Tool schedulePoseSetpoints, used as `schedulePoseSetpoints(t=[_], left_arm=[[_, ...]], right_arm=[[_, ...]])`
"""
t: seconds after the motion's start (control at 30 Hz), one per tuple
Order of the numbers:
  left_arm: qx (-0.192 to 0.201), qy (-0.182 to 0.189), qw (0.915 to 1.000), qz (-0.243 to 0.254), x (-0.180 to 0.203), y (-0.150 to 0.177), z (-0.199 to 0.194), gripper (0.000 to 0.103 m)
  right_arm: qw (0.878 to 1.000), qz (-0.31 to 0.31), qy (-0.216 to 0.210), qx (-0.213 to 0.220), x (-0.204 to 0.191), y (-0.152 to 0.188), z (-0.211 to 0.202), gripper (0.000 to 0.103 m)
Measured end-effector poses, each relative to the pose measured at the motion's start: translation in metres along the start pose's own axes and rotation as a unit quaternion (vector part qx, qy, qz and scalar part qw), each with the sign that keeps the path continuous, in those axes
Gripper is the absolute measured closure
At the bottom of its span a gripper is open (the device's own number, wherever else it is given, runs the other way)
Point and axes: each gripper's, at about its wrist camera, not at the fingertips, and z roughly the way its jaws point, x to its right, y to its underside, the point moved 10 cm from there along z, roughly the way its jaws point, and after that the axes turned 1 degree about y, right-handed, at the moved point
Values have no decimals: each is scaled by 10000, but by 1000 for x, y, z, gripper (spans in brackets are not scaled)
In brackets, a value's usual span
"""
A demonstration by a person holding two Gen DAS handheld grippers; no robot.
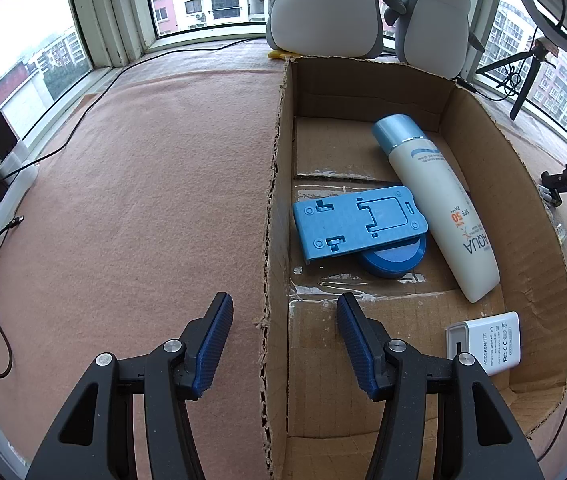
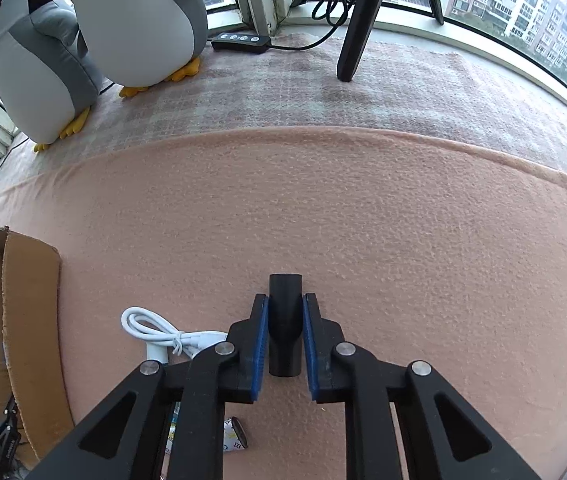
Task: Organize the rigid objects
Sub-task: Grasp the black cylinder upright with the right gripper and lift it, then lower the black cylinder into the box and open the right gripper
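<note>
The right gripper [image 2: 285, 330] has its jaws clenched on a small black plastic piece [image 2: 285, 312], a short tube-like part whose long axis runs straight ahead along the fingers, its flared far end sticking out past the blue pads and its near end showing between them. It hangs above the pink blanket [image 2: 363, 220] that covers the surface, and the cardboard box [image 2: 15, 300] lies well off to this gripper's left, only its torn wall showing at the edge of the right wrist view. So the carry turns on a sideways swing to the left, and the right hand is the one that has the piece. Just left of the jaws a coiled white USB cable [image 2: 159, 330] rests on the blanket, and a small patterned item [image 2: 235, 434] lies below the gripper, too hidden to name. The left gripper [image 1: 283, 344] hangs with jaws released and empty, straddling the box's near left wall [image 1: 273, 220], one finger outside over the blanket and one over the box floor. Inside the box lie a white sunscreen bottle with a light blue cap [image 1: 435, 200], slanted from far left to near right; a blue folding phone stand [image 1: 357, 224] resting flat on top of a round dark blue lid or tin [image 1: 395, 262]; and a white AC adapter [image 1: 487, 340] in the near right corner. The near left floor of the box looks free for the black piece.
</note>
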Motion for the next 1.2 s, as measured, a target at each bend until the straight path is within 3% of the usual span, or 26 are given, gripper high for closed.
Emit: schedulePoseSetpoints(t=[0.37,0.63,0.9,1.2], left_arm=[[3,-2,10000,-19,1,0,1,45],[1,4,10000,2,1,0,0,45],[2,6,10000,-2,1,0,0,45],[9,14,10000,-30,1,-1,0,45]], right_arm=[[9986,-126,-294,431,-26,-3,-42,88],[9914,-591,-915,724,-97,-5,-82,88],[9780,-1265,-1491,734,-178,25,-104,88],[9652,-1821,-1830,430,-236,69,-102,88]])
